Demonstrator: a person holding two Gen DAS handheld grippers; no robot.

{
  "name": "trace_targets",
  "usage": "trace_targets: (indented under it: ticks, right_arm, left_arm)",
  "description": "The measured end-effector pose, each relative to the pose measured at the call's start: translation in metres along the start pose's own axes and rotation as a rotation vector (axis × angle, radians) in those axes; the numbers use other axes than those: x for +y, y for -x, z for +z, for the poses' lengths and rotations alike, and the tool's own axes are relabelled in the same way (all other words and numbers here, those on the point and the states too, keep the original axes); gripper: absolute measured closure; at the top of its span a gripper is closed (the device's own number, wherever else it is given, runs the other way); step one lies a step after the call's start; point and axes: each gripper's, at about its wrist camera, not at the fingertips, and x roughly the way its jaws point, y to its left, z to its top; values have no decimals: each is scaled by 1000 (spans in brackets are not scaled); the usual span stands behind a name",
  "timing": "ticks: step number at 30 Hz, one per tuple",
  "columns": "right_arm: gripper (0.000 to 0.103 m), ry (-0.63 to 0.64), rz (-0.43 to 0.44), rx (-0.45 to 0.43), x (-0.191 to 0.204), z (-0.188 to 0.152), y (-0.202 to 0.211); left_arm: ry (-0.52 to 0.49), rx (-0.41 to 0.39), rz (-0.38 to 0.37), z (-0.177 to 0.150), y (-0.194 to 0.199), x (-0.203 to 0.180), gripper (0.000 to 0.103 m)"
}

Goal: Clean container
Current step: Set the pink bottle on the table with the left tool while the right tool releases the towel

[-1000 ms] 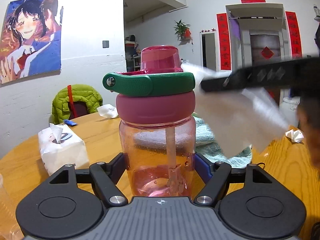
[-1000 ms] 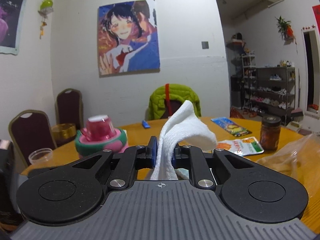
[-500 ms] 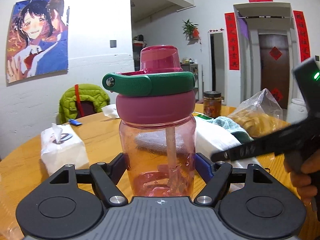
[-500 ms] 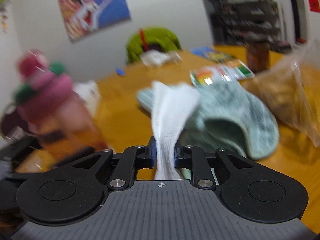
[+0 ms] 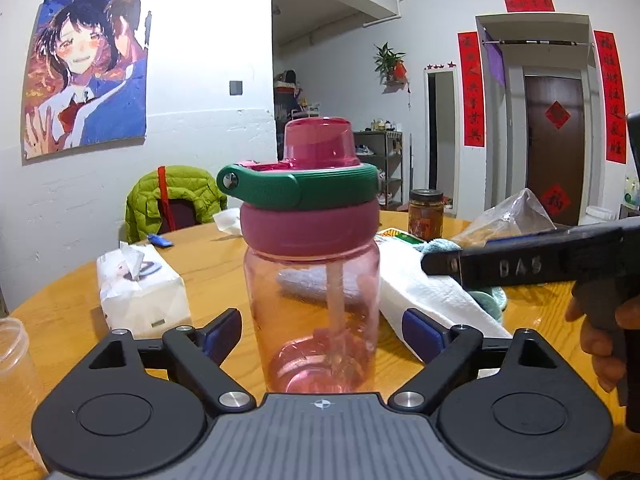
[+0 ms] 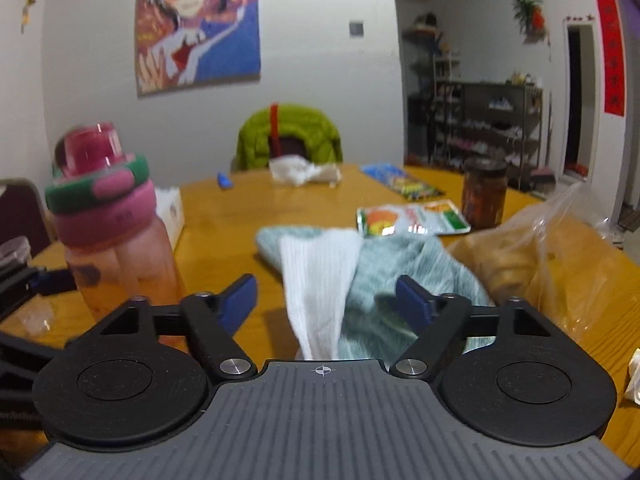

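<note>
A pink translucent water bottle [image 5: 314, 304] with a green handle ring and pink cap stands upright on the wooden table [image 5: 208, 264]. My left gripper [image 5: 322, 334] is open, its blue pads apart on either side of the bottle's base. The bottle also shows at the left of the right wrist view [image 6: 116, 240]. My right gripper [image 6: 326, 300] is open above a white cloth [image 6: 320, 276], which lies on a teal towel [image 6: 404, 276]. The white cloth also shows in the left wrist view [image 5: 428, 296], right of the bottle.
A tissue box [image 5: 140, 292] sits left of the bottle and a clear plastic cup [image 5: 16, 356] at the far left. A jar [image 6: 484, 192], snack packets [image 6: 412, 220] and a plastic bag of food [image 6: 536, 248] lie to the right. A chair with a green jacket [image 6: 288, 136] stands behind.
My left gripper opened and let go of the bottle, which now stands on the table. My right gripper swung down, opened and dropped the white cloth onto the teal towel.
</note>
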Motion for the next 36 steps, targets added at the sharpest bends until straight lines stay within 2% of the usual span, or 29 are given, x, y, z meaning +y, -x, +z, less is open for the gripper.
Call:
trace_targets:
  ticks: [3, 6, 8, 10, 13, 16, 19, 25, 29, 32, 36]
  right_arm:
    - [16, -43, 15, -4, -2, 4, 5]
    - [12, -83, -9, 27, -2, 9, 7]
    - [0, -127, -21, 79, -1, 14, 8]
    - [0, -173, -24, 136, -1, 20, 11]
    - [0, -185, -40, 112, 5, 18, 23]
    - [0, -139, -103, 58, 16, 18, 41]
    - [0, -153, -134, 50, 19, 16, 51]
    - [0, -179, -76, 148, 13, 16, 47]
    - [0, -129, -103, 162, 16, 14, 43]
    - [0, -96, -130, 172, 20, 11, 38]
    - [0, -79, -120, 201, 20, 11, 35]
  left_arm:
    - [36, 49, -6, 2, 1, 0, 8]
    - [68, 86, -7, 5, 6, 1, 1]
    - [93, 119, -6, 9, 11, 1, 1]
    - [119, 145, -9, 11, 15, 4, 1]
    - [134, 193, 23, 12, 17, 4, 1]
    - [149, 232, 61, 9, 16, 2, 1]
    - [154, 248, 45, 8, 16, 1, 1]
    - [149, 249, 35, 7, 20, -2, 1]
    - [131, 237, 59, 6, 20, -5, 1]
    - [135, 251, 51, 6, 18, -5, 1]
    - [138, 258, 45, 6, 17, -5, 1]
